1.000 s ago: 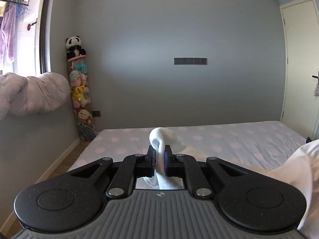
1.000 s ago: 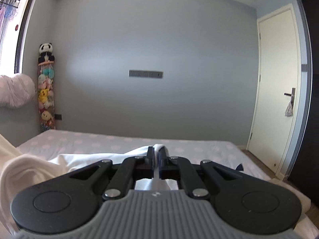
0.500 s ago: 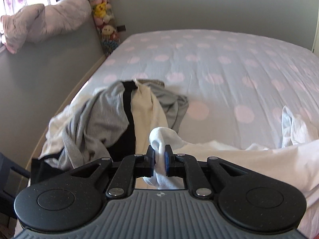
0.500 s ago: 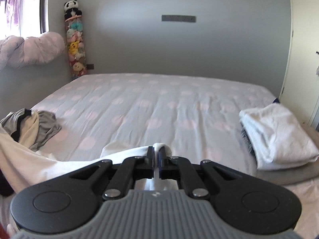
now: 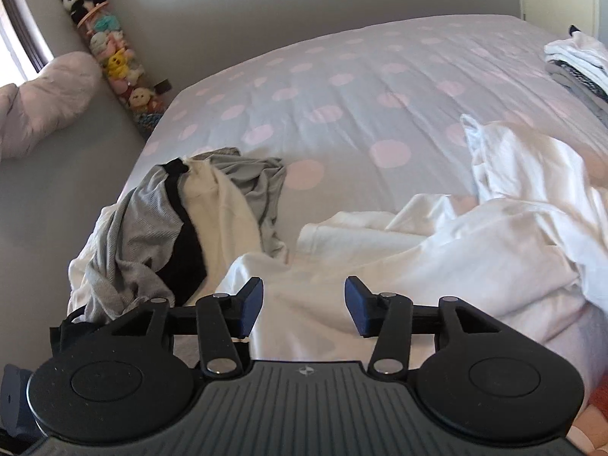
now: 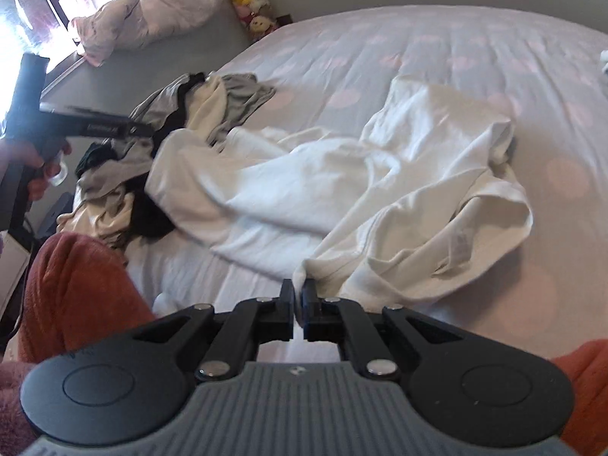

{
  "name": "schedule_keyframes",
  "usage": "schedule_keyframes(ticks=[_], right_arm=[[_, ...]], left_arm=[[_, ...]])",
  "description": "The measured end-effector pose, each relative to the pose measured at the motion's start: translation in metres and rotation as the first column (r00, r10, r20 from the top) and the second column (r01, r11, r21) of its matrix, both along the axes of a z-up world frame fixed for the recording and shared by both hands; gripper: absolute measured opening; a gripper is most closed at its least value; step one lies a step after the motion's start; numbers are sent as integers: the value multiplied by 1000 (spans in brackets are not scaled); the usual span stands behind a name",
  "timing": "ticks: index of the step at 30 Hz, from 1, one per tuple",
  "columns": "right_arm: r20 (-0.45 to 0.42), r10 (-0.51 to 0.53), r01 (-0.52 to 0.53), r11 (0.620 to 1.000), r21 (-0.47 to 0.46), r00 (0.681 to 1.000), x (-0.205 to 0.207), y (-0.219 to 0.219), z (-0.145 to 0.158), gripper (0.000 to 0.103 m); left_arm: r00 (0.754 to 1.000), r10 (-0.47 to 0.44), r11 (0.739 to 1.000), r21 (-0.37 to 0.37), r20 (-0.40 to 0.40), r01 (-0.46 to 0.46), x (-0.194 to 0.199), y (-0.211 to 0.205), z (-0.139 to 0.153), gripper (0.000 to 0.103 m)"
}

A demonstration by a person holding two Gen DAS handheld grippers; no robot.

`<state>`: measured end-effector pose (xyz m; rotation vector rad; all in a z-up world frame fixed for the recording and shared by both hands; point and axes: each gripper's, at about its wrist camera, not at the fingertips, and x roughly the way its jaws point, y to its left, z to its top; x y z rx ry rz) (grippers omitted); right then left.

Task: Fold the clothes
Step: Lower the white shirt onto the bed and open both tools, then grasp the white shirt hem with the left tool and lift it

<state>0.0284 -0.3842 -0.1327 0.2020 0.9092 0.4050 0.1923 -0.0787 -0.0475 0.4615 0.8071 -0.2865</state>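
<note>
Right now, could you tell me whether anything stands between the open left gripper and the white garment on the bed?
Nothing visible does. The left gripper has just been opening and hangs directly over the white garment, jaws apart and empty. The pile of unfolded clothes lies off to its left side. The right gripper is pinching the garment's edge.

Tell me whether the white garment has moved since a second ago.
Yes. The white garment has come down from in front of the wall onto the polka-dot bed. The left gripper has just opened off it; the right gripper pinches its edge.

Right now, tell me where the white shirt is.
The white shirt lies crumpled on the bed, right of the clothes pile, one edge pinched in the right gripper.
</note>
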Motion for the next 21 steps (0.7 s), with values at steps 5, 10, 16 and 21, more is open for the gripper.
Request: schedule_keyframes(ticks=[5, 10, 16, 21], right_arm=[[-27, 42, -43, 998, -39, 999, -4, 9, -3, 5], [-64, 14, -15, 1000, -24, 998, -13, -10, -6, 17], [-85, -110, 107, 994, -31, 990, -25, -44, -2, 28], [-57, -159, 152, 983, -101, 986, -21, -62, 1, 31]], left_arm=[[985, -169, 986, -23, -41, 168, -24, -37, -8, 47], [953, -295, 955, -52, -68, 292, -47, -74, -22, 47], [911, -398, 917, -92, -112, 389, -71, -110, -38, 47], [874, -466, 881, -167, -136, 444, -89, -136, -40, 47]])
